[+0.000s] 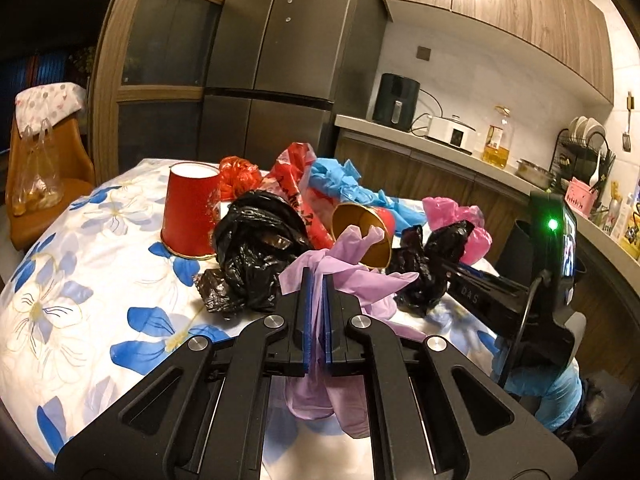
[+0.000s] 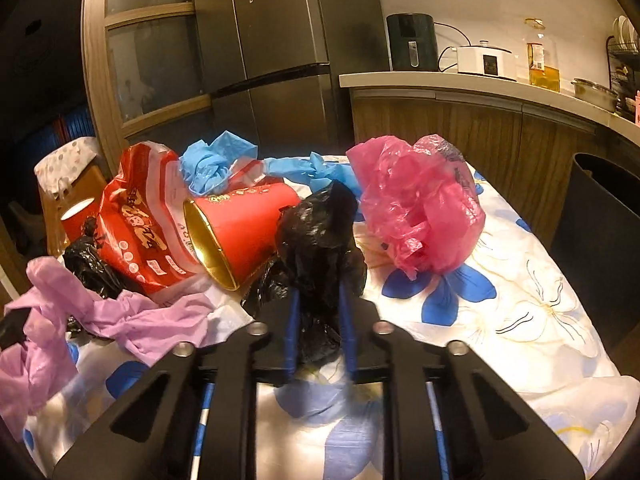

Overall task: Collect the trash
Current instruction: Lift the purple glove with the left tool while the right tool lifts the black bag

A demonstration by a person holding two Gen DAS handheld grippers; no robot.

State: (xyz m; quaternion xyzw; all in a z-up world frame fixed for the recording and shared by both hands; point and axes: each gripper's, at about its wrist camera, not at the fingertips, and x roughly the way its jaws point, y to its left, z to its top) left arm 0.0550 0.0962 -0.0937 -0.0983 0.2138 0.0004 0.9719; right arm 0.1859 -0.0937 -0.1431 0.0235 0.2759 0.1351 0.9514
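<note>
Two grips made, both bags low on the floral tablecloth (image 2: 540,320).
My left gripper (image 1: 319,280) is clamped tight on the lilac bag (image 1: 352,276); my right gripper (image 2: 320,300) pinches the black bag (image 2: 320,248), which stands upright ahead. Beyond it lies the tipped red cup (image 2: 240,228), left; the dark bin (image 2: 600,232) stands far right, nearer my right hand.

Behind the table we see a tall dark fridge (image 1: 276,52) beside a glass-fronted wooden cabinet (image 1: 160,52). On our counter (image 2: 440,80) stand a black air fryer (image 2: 412,42), a white cooker (image 2: 486,60) and a bottle of oil (image 2: 542,60). An orange chair (image 1: 44,184) sits at the far left.
</note>
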